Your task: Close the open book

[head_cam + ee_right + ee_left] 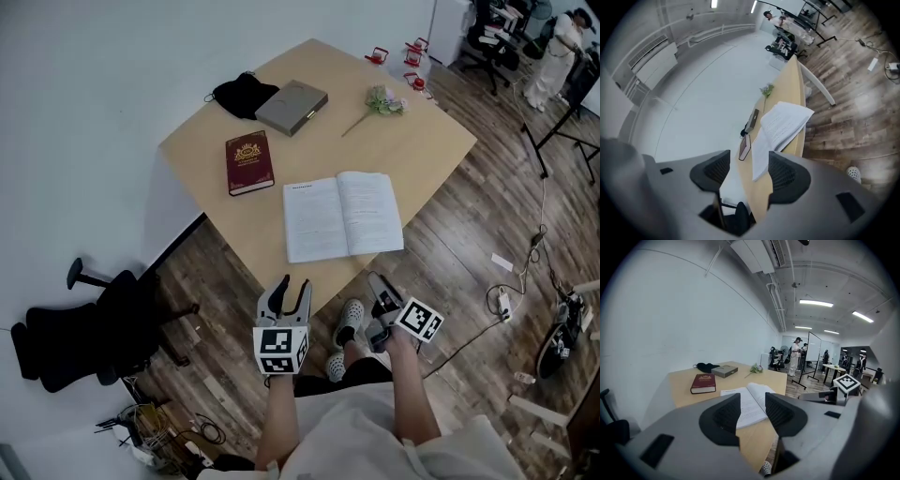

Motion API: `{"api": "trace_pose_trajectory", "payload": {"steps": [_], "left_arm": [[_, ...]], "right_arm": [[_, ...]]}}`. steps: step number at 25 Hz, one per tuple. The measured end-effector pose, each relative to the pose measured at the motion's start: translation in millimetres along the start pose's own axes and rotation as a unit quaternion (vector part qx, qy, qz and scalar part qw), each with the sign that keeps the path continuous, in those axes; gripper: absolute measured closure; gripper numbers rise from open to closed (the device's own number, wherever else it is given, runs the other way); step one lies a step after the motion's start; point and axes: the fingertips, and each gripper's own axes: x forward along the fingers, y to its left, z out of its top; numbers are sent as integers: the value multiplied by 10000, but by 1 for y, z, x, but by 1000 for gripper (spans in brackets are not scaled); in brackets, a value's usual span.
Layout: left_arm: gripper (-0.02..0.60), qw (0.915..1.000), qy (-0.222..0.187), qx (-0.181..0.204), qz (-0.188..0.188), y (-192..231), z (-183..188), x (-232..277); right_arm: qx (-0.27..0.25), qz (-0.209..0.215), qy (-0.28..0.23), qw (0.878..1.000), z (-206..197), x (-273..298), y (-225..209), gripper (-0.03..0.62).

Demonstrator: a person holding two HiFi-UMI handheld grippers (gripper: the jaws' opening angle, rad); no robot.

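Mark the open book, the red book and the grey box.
open book (pixel 342 216), head view, on the fold between its pages
red book (pixel 249 161), head view, middle of its cover
grey box (pixel 292 107), head view, middle of its top

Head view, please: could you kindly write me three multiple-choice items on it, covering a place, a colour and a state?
1. Where does the open book lie?
A. on the table, near its front edge
B. on the floor
C. on the chair

2. What colour is the cover of the closed book with gold emblem?
A. blue
B. dark red
C. green

3. The left gripper is:
A. shut on a page
B. shut on a pen
C. open and empty

Key: 1 A, it lies flat by the table's near edge. 2 B, the cover is plainly dark red. 3 C, its jaws stand apart with nothing between them.
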Motion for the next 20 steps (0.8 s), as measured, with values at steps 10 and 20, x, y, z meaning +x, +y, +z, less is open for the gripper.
{"api": "trace_pose_trajectory", "payload": {"steps": [10,20], "left_arm": [[410,9989,284,-65,-360,-8,1,90],[410,9982,437,-95,-403,2,-2,134]], "right_arm": [[2460,-68,-464,9681,9,59,-67,265],[3163,-689,-612,9442,14,91,-99,257]]}}
